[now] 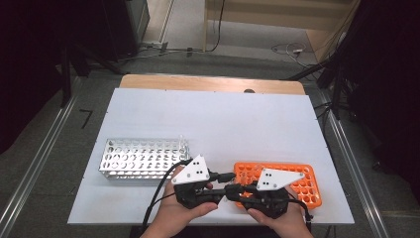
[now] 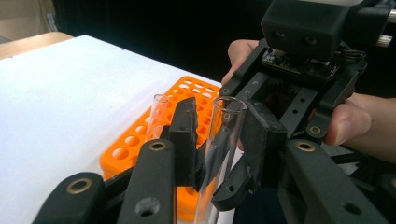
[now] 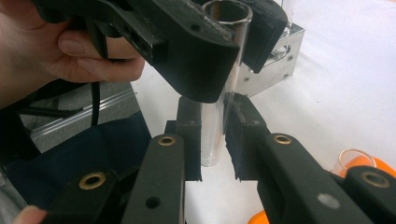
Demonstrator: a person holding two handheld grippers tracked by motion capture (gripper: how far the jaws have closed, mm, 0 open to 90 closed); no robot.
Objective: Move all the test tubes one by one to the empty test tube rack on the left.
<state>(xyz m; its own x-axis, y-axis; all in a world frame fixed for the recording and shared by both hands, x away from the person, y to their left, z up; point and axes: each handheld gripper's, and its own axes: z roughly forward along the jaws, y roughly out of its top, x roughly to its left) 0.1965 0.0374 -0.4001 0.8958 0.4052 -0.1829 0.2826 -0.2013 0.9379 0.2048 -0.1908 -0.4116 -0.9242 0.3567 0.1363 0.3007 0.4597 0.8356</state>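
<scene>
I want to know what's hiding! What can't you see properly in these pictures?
- The tube: from the high view, both grippers and hands cover it.
- Tube's bottom end: in the left gripper view the picture's lower edge cuts it off.
- Tube's middle: in the right gripper view the left gripper covers it.
- Orange rack: its near left part sits under the right gripper.
- Metal rack: holes too small to tell whether tubes stand in them.

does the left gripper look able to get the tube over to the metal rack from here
Probably yes: the left gripper and right gripper both clamp the tube, so the right must release; the table toward the metal rack looks free.
</scene>
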